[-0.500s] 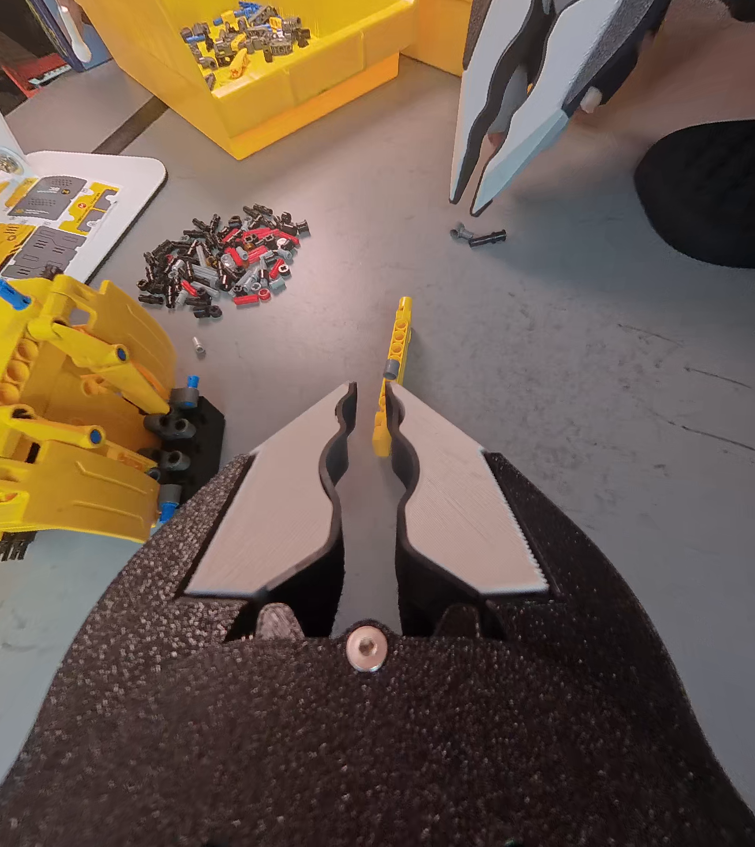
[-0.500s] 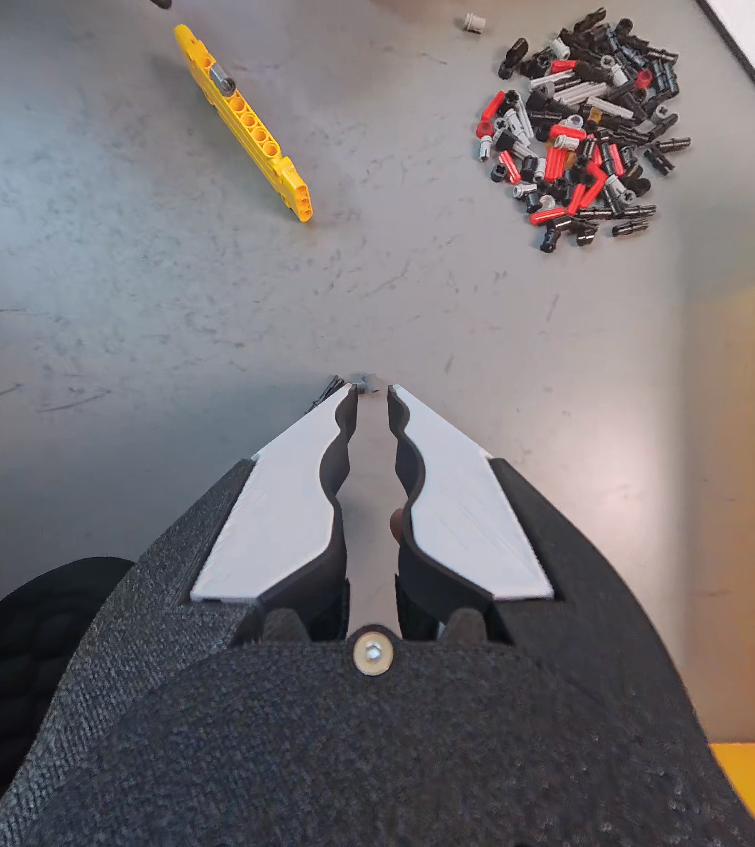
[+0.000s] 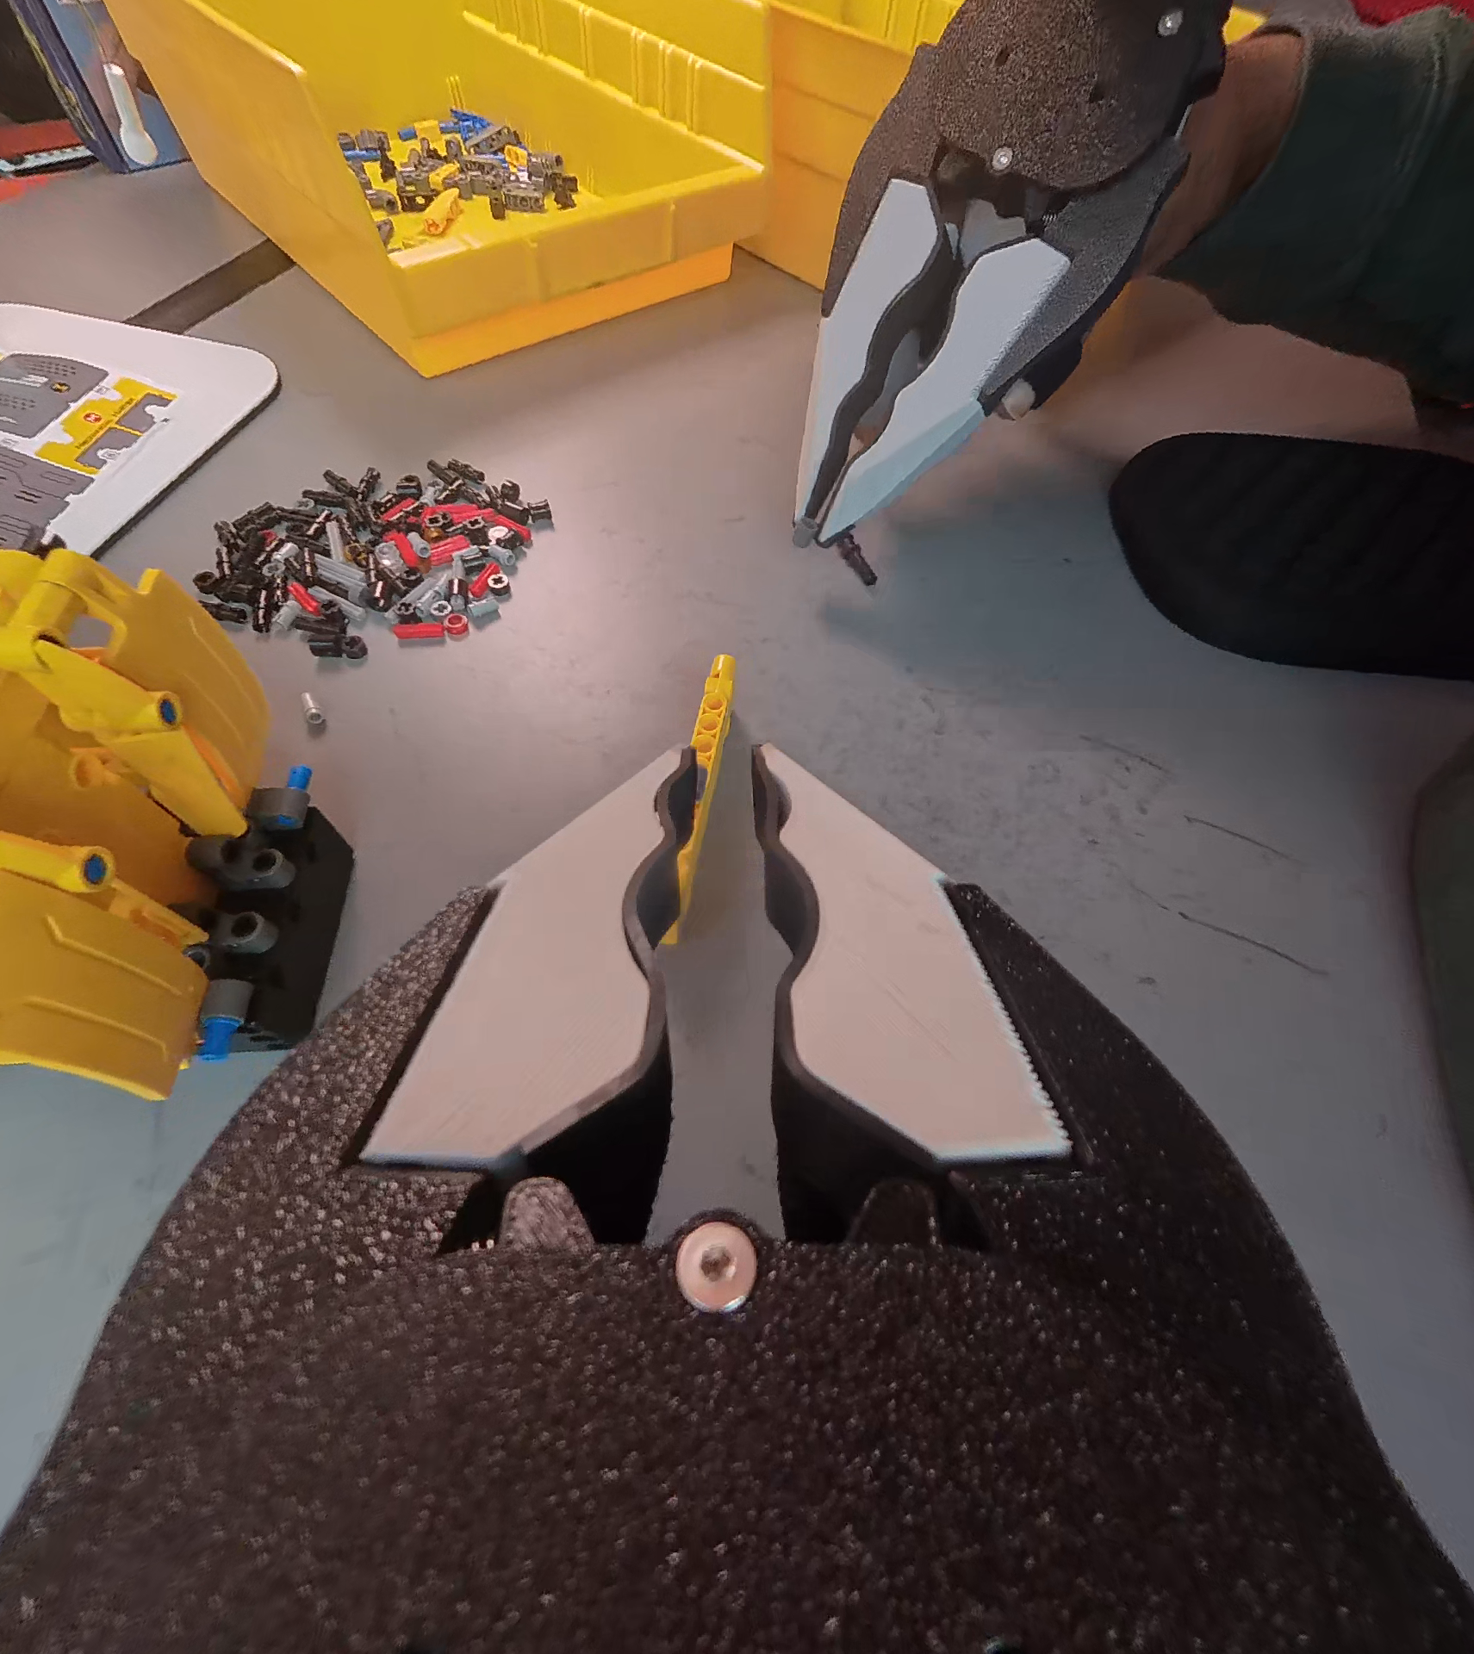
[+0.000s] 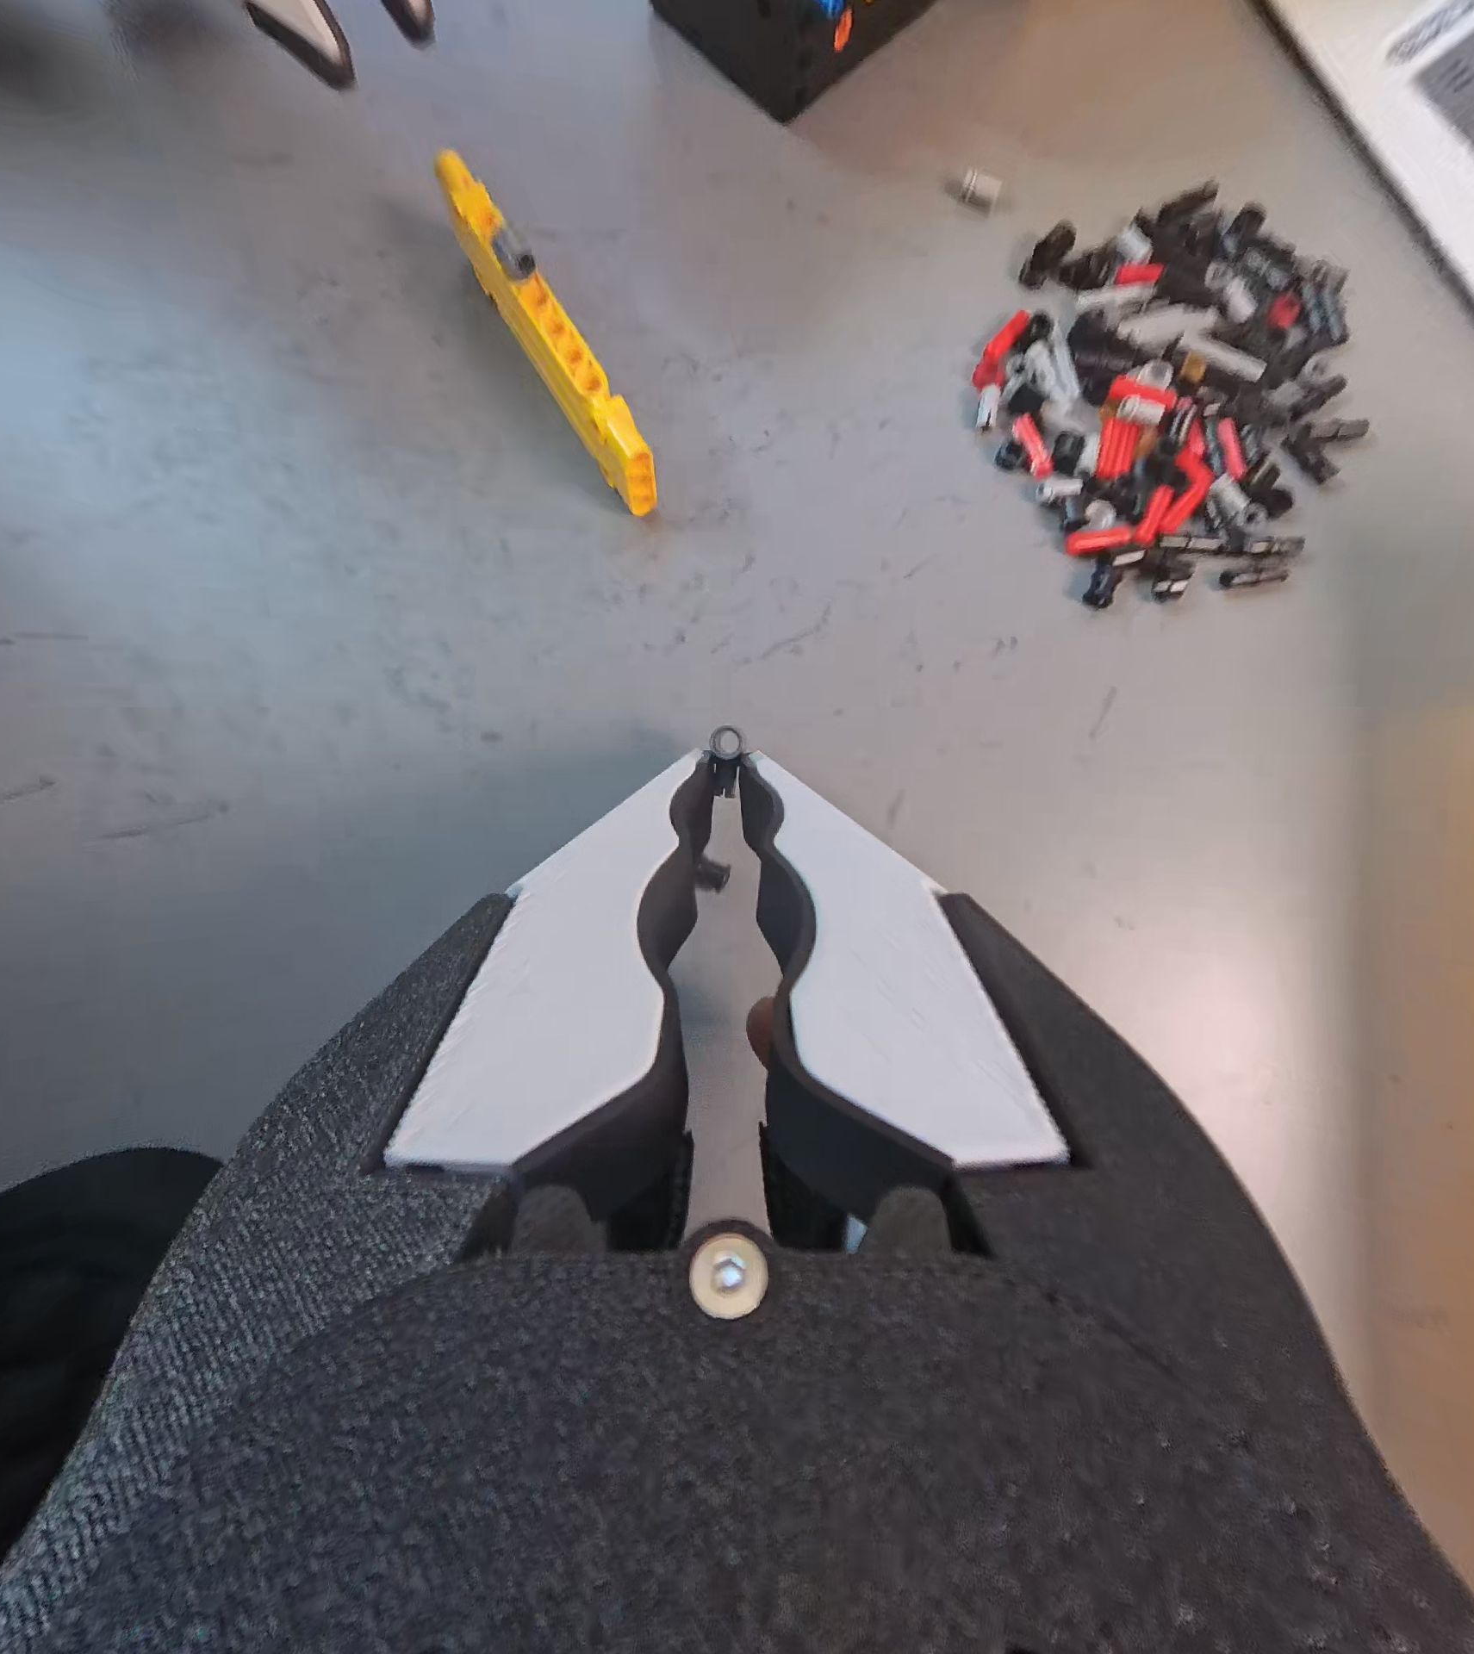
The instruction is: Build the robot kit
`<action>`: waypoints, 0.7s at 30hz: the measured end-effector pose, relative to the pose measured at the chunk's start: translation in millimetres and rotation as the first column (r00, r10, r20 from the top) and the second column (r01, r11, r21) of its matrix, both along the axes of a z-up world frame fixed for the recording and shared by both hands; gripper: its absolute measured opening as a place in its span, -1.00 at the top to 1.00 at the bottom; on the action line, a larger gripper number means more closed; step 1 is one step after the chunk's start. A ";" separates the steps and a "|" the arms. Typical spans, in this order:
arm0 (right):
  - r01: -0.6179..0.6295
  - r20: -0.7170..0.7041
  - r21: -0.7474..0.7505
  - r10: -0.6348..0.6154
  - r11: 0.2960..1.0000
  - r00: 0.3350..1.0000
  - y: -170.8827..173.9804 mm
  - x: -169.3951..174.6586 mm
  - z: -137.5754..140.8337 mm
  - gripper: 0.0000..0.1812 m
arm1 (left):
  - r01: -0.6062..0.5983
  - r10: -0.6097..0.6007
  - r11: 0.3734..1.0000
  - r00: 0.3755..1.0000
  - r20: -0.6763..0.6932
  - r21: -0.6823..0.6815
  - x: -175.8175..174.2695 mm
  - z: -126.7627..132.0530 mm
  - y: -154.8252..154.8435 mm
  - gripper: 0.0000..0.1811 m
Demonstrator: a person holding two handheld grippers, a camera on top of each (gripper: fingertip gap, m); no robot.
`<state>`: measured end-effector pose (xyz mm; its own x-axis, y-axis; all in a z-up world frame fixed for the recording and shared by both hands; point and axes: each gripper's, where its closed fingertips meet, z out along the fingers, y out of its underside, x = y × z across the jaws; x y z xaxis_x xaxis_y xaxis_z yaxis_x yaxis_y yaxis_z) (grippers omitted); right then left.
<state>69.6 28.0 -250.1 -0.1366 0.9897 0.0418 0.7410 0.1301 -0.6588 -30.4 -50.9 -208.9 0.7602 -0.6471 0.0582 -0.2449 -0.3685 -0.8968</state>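
- The right hand-held gripper (image 4: 724, 761) is closed on a small black pin (image 4: 725, 750), pinched at the very fingertips with its ring end poking out past them.
- Half a second ago that pin lay loose on the worktop (image 3: 939, 850) just ahead of slightly parted jaws. Now it sits in the grip, and in the left wrist view it hangs slanted below the tips, seemingly clear of the surface.
- A tiny grey piece (image 3: 803, 535) shows right at those tips in the left wrist view. I cannot tell whether it is gripped too or only lying there.
- The left hand-held gripper (image 3: 720, 761) is open and holds nothing.
- The yellow beam (image 3: 718, 689) shows through the gap between its fingers and runs out towards 12 o'clock.
- In the right wrist view the beam lies flat on the worktop at 11 o'clock, and the left fingers are above its far end, apart from it.
- The left hand-held gripper has moved forward over the beam, so more of the beam now lies between the fingers than before. The beam itself has not shifted.
- In the left wrist view, a pile of red, black and grey pins (image 3: 375, 559) lies at 11 o'clock.
- One loose grey bush (image 3: 314, 716) sits just this side of the pile.
- A yellow bin (image 3: 536, 277) of parts stands beyond the pile.
- A part-built yellow model (image 3: 62, 850) sits at 9 o'clock, and a printed sheet (image 3: 44, 421) lies behind it.
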 end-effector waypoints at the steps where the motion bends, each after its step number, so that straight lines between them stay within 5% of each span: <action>1: -0.022 -0.070 0.011 0.023 1.000 0.997 -3.9 -6.4 10.5 0.95 | 0.003 -0.003 1.000 1.000 0.022 -0.003 3.3 1.4 -0.2 0.87; 5: -0.163 -0.441 -0.089 0.108 0.983 0.891 -48.8 -34.5 74.9 0.95 | 0.051 -0.052 0.999 0.984 0.170 0.011 26.6 17.0 -2.7 0.83; 9: -0.314 -0.688 -0.259 0.054 0.913 0.723 -84.9 -48.8 126.6 0.94 | 0.143 -0.158 0.987 0.905 0.395 0.068 52.1 51.0 -12.9 0.84; 14: -0.409 -0.761 -0.432 -0.082 0.804 0.644 -95.2 -60.0 147.8 0.95 | 0.182 -0.233 0.972 0.778 0.583 0.145 57.8 87.1 -23.7 0.89; 21: -0.445 -0.766 -0.485 -0.121 0.752 0.631 -103.3 -67.0 144.6 0.94 | 0.149 -0.224 0.974 0.765 0.604 0.173 50.4 96.1 -24.3 0.96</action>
